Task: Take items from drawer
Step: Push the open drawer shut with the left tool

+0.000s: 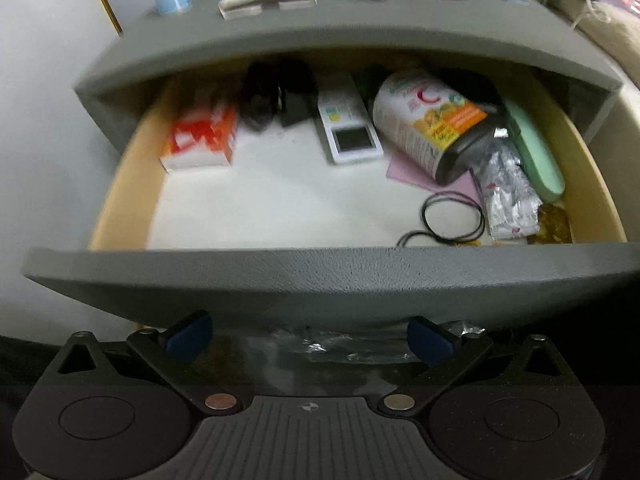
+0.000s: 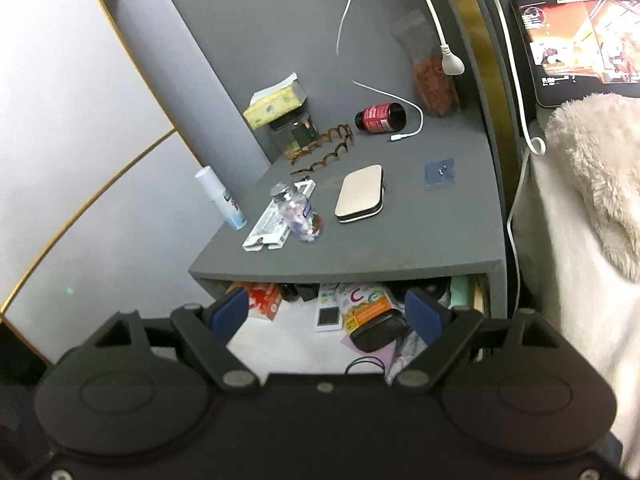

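Note:
The grey drawer stands pulled open. Inside lie an orange and white box, a black object, a white remote, a vitamin bottle on its side, a foil blister pack, a green case and a black cord loop. My left gripper is open and empty, just below the drawer front. My right gripper is open and empty, above the drawer; the vitamin bottle and remote show between its fingers.
The grey nightstand top holds a beige case, a clear pill bottle, a flat white pack, a spray tube, a red bottle and cables. A tablet and fleecy blanket lie right.

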Available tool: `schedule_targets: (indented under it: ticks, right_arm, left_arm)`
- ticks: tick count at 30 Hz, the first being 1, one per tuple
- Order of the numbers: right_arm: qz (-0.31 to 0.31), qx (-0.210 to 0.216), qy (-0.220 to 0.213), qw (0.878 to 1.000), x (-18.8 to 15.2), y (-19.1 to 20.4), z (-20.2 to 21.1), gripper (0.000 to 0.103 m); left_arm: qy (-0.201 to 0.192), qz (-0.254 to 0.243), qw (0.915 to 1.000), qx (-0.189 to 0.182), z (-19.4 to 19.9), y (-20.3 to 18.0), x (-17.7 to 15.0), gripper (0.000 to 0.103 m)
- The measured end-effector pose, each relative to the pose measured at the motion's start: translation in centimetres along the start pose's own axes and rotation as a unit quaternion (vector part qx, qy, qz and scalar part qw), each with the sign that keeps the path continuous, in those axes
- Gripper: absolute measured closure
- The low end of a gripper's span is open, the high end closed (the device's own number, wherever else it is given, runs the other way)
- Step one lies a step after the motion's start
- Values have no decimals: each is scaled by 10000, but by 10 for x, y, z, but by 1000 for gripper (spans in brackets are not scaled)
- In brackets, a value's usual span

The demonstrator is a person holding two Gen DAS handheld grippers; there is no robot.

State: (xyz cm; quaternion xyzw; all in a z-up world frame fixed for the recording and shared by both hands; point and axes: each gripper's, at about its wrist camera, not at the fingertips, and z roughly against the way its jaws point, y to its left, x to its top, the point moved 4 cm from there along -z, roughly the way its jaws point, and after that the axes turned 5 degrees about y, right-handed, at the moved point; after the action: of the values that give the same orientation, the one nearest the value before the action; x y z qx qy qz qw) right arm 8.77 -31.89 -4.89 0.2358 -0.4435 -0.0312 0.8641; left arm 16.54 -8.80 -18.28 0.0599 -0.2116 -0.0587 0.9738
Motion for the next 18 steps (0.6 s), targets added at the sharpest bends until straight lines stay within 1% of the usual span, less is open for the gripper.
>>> schedule_targets:
  ticks: [4, 9, 14, 18]
  right_arm:
    - [-120, 80, -52, 9999, 0, -3, 1, 19]
    - [-94, 124, -70, 9999, 0, -3, 0, 19]
    - [-177, 204, -96, 9996, 1, -6, 1, 19]
    - [-208, 232, -108, 9995, 1, -6, 1, 19]
  left_arm:
    - [-139, -60, 9996, 218, -5, -7, 10, 0]
    - [-278, -40, 9987, 421, -15, -13, 28, 0]
    - [-337, 250, 9978, 505, -30, -14, 53, 0]
    - [-360, 352, 9971, 568, -38, -15, 65, 0]
